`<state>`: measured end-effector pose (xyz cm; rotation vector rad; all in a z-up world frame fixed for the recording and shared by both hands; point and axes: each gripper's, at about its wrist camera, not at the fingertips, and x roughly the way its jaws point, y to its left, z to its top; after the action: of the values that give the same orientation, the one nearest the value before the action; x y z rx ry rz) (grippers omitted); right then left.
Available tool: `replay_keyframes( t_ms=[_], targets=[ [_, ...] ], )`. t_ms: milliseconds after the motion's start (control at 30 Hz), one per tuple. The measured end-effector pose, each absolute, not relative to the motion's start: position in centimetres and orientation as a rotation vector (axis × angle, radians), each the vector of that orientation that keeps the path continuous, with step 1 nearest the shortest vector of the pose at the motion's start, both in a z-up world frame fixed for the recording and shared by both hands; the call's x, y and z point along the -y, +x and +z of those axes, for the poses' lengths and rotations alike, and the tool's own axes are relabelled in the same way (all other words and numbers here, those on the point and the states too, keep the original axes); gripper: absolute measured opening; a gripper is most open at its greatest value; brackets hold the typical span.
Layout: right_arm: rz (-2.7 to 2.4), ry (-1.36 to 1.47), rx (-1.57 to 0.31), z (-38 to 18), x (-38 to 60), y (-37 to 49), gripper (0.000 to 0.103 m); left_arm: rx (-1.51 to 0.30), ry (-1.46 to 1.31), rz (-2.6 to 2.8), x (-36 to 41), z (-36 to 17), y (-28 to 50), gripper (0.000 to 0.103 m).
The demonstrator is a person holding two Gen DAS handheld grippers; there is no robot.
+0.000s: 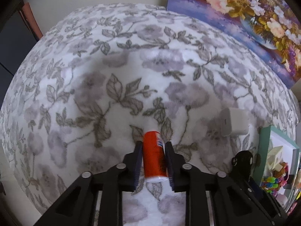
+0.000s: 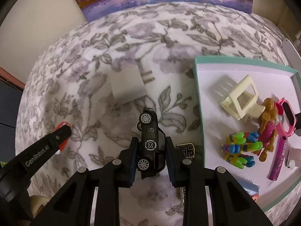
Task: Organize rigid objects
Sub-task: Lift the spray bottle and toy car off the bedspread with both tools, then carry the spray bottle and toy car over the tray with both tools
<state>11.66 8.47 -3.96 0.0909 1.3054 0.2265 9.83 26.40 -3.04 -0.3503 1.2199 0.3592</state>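
Orange tube with a white cap (image 1: 154, 155) sits clamped between the left gripper (image 1: 153, 164) pads, lying along the fingers, cap pointing away from the camera, over the floral fleece blanket (image 1: 94, 86). Whether it touches the blanket, can't tell.

Right gripper (image 2: 151, 157) is clenched on a black toy car (image 2: 150, 141), car turned on its side (wheels face left, "CS" badge on the door faces up), nose pointing forward.

Outward from there, right wrist view:
- gold-coloured square buckle-like piece (image 2: 186, 147) on the blanket just right of the right finger, partly hidden
- white wall charger (image 2: 128, 83) with two prongs, ahead of the car, apart from it
- teal-rimmed white tray (image 2: 197, 86) at right, holding a cream plastic frame part (image 2: 240, 99), a multicolour block figure (image 2: 239, 149), a brown-and-pink doll figure (image 2: 268, 124), a pink watch-like band (image 2: 287, 116), a magenta pen (image 2: 278, 160)
- left gripper's tip visible at left with the orange tube
- roll of tape (image 2: 37, 203), bottom left, partly hidden

Flower painting (image 1: 244, 15) leans against the wall behind the blanket.
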Motion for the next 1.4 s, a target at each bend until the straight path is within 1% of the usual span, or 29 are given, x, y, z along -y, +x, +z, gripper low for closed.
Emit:
replay_keyframes(
  t_ms=[300, 567, 867, 1133, 1400],
  targets=[
    [0.252, 0.088, -1.229, -1.0, -8.6, 11.7, 0.029, -1.187, -0.379, 0.331, -26.0, -1.9, 9.7, 0.023],
    [0.254, 0.094, -1.225, -0.5, -8.3, 11.7, 0.029, -1.138, -0.400, 0.315, -26.2, 0.0, 9.5, 0.023],
    [0.206, 0.110, -1.171, 2.2, -5.4, 12.1, 0.029, -1.068, -0.423, 0.272, -25.0, 2.8, 9.5, 0.023],
    [0.069, 0.137, -1.141, 4.1, 0.9, 12.6, 0.029, -1.013, -0.380, 0.153, -20.0, 6.1, 9.9, 0.023],
    [-0.096, 0.207, -1.130, 4.8, 9.0, 11.8, 0.029, -1.021, -0.270, 0.025, -12.8, 7.4, 10.2, 0.023]
  ],
)
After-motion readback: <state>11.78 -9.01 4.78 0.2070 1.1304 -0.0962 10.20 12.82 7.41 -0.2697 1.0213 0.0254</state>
